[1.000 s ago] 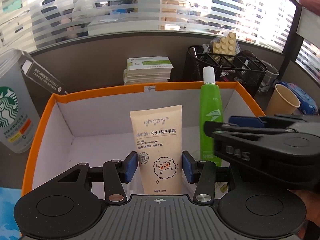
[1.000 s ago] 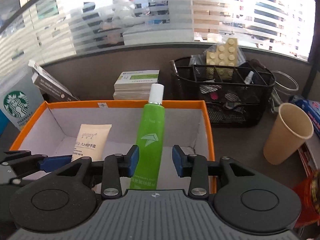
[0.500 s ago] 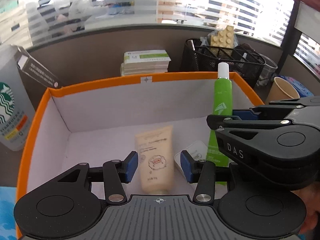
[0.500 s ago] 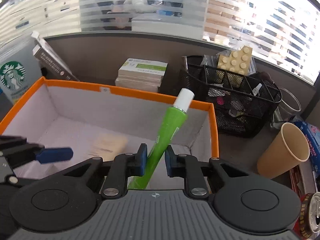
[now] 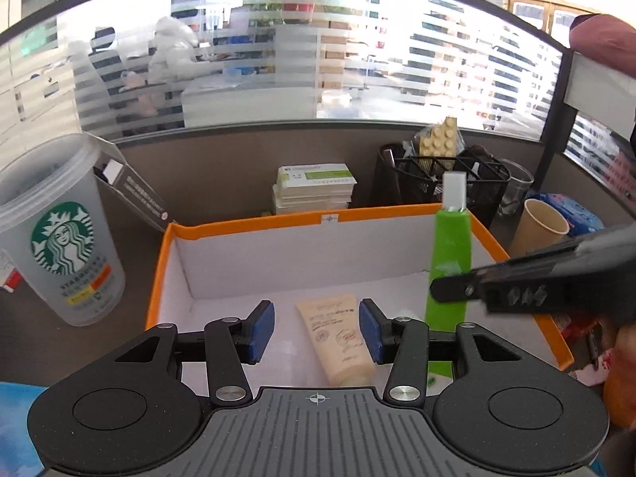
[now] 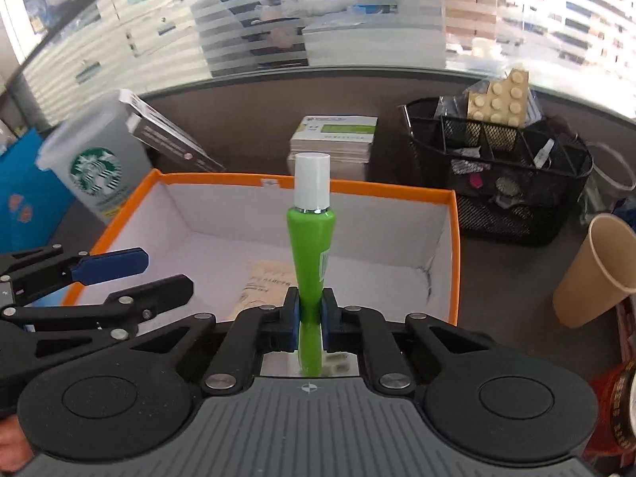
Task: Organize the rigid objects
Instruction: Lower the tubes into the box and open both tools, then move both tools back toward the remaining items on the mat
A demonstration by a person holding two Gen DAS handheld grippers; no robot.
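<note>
Cream hand-cream tube [image 5: 341, 338] now lies flat on the box [image 5: 254, 220] floor, dropped between the released left gripper [image 5: 316, 328] pads; right gripper [image 6: 309, 314] has clamped the upright green tube [image 6: 312, 262], next to go.

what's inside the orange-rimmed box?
A cream hand cream tube lies flat on the orange-rimmed box floor. The right gripper holds a green tube upright over it; near floor hidden.

1. The green tube's [image 6: 311, 246] bottom end disappears behind the right gripper's [image 6: 309, 318] body.
2. The cream tube's [image 5: 338, 336] print blurs, unreadable.
3. The plastic cup [image 5: 59, 238] is cropped by the left edge.
</note>
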